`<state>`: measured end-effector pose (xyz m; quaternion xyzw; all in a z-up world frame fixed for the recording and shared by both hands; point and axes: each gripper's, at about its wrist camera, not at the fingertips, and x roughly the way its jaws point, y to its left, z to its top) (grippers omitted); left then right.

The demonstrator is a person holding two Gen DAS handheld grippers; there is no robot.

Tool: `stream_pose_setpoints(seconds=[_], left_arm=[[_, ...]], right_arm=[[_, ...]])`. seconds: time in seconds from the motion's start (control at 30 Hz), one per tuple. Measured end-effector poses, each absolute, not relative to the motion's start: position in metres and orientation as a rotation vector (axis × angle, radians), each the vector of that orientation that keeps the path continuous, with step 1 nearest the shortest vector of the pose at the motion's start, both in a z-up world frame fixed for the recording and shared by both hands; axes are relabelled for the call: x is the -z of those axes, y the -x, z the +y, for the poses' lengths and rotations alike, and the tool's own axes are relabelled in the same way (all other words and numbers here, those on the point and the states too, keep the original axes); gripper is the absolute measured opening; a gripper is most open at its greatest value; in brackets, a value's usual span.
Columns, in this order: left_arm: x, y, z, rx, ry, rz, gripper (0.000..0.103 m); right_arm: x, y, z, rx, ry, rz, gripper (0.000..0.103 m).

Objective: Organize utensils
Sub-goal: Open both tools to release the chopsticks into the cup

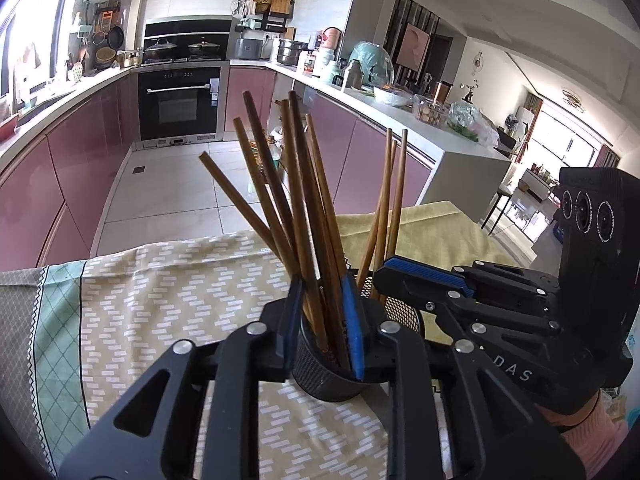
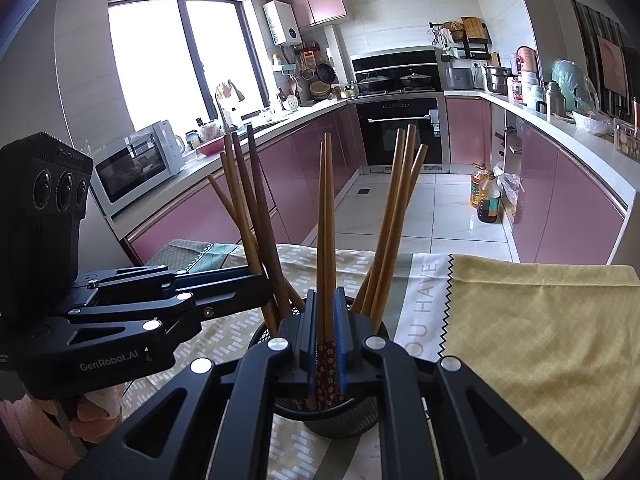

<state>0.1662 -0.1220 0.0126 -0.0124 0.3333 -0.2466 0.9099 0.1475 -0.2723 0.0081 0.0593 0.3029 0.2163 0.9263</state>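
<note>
A black mesh utensil holder (image 1: 326, 376) stands on the cloth-covered table and holds several brown wooden chopsticks (image 1: 296, 208). My left gripper (image 1: 326, 320) is closed around a bundle of these chopsticks just above the holder's rim. In the right wrist view the holder (image 2: 340, 416) sits right under my right gripper (image 2: 325, 332), which is shut on a pair of chopsticks (image 2: 326, 220) standing upright in it. Other chopsticks (image 2: 394, 216) lean to either side. The left gripper (image 2: 260, 284) reaches in from the left, and the right gripper (image 1: 384, 276) shows in the left wrist view.
The table carries a patterned tablecloth (image 1: 180, 300) and a yellow cloth (image 2: 540, 328) at the right. Behind it lie the tiled kitchen floor, pink cabinets, an oven (image 2: 400, 128), oil bottles (image 2: 486, 196) on the floor and a microwave (image 2: 136, 164) on the left counter.
</note>
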Motion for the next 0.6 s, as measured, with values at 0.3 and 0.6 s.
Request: stream_pose_setpoints(seconds=[0.3, 0.6], left_arm=[[-0.019, -0.136, -0.105, 0.439, 0.039, 0.59, 0.057], [-0.022, -0.105, -0.083, 0.339, 0.033, 0.503, 0.088]], right_arm=[[-0.014, -0.123, -0.271, -0.438, -0.092, 0.564, 0.034], [-0.015, -0.102, -0.271, -0.409, -0.069, 0.512, 0.066]])
